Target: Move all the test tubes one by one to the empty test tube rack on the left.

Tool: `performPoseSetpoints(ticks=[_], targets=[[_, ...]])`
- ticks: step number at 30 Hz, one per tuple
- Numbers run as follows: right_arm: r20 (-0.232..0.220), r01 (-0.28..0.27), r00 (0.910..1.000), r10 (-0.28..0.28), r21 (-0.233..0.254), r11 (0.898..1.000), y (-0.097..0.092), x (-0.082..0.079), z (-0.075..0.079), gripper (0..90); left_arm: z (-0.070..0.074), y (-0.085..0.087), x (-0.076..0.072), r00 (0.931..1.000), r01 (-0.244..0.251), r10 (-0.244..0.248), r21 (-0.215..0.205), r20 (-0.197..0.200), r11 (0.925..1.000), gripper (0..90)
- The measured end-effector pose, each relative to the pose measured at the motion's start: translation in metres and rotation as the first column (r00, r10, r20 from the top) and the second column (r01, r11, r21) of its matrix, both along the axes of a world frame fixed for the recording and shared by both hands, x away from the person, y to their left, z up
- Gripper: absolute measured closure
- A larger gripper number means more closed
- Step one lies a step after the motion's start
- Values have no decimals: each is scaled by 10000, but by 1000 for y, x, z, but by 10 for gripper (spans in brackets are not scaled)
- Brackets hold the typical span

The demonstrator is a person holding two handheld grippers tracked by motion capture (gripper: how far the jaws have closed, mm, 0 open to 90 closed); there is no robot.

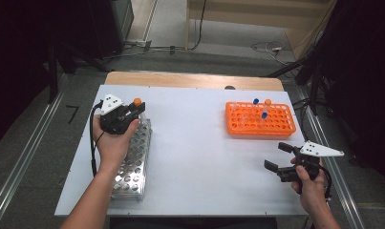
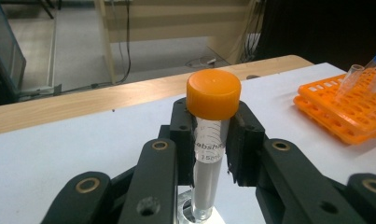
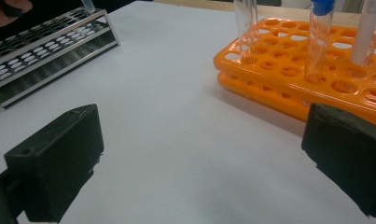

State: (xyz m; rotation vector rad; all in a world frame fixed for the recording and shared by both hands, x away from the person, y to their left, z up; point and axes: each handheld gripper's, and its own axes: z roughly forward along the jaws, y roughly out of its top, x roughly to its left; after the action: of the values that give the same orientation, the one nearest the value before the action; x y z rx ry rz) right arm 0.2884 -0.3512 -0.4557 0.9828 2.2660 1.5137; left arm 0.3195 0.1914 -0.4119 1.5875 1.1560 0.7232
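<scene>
Now, clear tube [image 2: 209, 172] with orange screw cap [image 2: 213, 93], upright, foot at the metal rack [image 1: 133, 162] on the tabletop's [image 1: 195, 157] left, left gripper [image 2: 211, 140] fingers clamped on it below the cap, right gripper [image 1: 279, 157] fingers wide apart, holding nothing.

My clear plastic tube with the orange cap [image 2: 212, 140] stands upright, its bottom in the shiny metal rack [image 1: 134, 164].

Lab bench, orange tube rack [image 1: 260, 119], metal tube rack [image 1: 133, 167], capped sample tubes [image 1: 263, 118]
</scene>
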Motion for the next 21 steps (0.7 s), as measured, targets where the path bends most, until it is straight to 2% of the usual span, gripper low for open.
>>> performPoseSetpoints(ticks=[7, 11, 16, 21], targets=[[-7, 4, 10000, -4, 7, 10000, 0, 0, -1, 0, -7, -2, 3, 9996, -71, 79, 292, -280, 9995, 748], [10, 4, 10000, -4, -15, 10000, 0, 1, -1, 0, -11, -5, 5, 9983, -20, 51, 526, -585, 9986, 748], [-31, 35, 10000, -35, -25, 10000, 0, 2, -2, 0, -16, -7, 8, 9929, -44, 132, 738, -1179, 9973, 746], [-79, 39, 10000, -39, -13, 10000, 0, 2, -3, 0, -18, -9, 9, 9887, -14, 168, 1029, -1488, 9947, 741]])
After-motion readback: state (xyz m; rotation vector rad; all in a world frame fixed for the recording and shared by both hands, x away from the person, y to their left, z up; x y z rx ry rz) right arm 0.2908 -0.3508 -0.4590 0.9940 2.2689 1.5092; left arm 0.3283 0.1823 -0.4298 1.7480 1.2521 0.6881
